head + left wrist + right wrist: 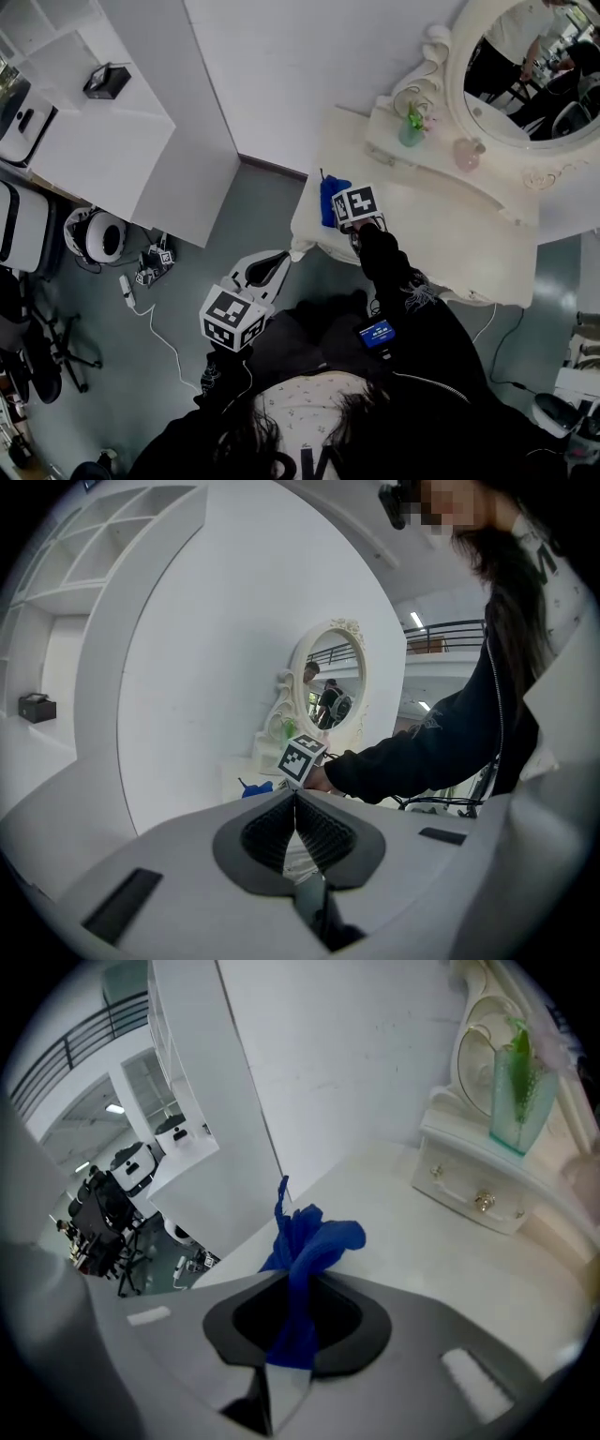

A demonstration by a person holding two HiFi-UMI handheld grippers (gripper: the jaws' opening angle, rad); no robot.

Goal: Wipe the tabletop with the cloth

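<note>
A blue cloth [331, 199] lies bunched at the left end of the white vanity tabletop [441, 234]. My right gripper [349, 214] sits right beside the cloth under its marker cube. In the right gripper view, the jaws are shut on the cloth [305, 1251], which rises crumpled from between them over the tabletop [441, 1260]. My left gripper [267, 270] hangs off the table over the floor, in front of its left corner. Its jaws are shut with nothing in them [295, 803]. It looks toward the cloth [255, 787] and the right gripper's cube [302, 757].
A raised drawer ledge [478, 1194] at the back carries a green glass vase [411, 129] and a pink item [467, 155] below an oval mirror [525, 66]. The wall is close behind the cloth. A white shelf unit [103, 141] stands left, with cables [141, 300] on the floor.
</note>
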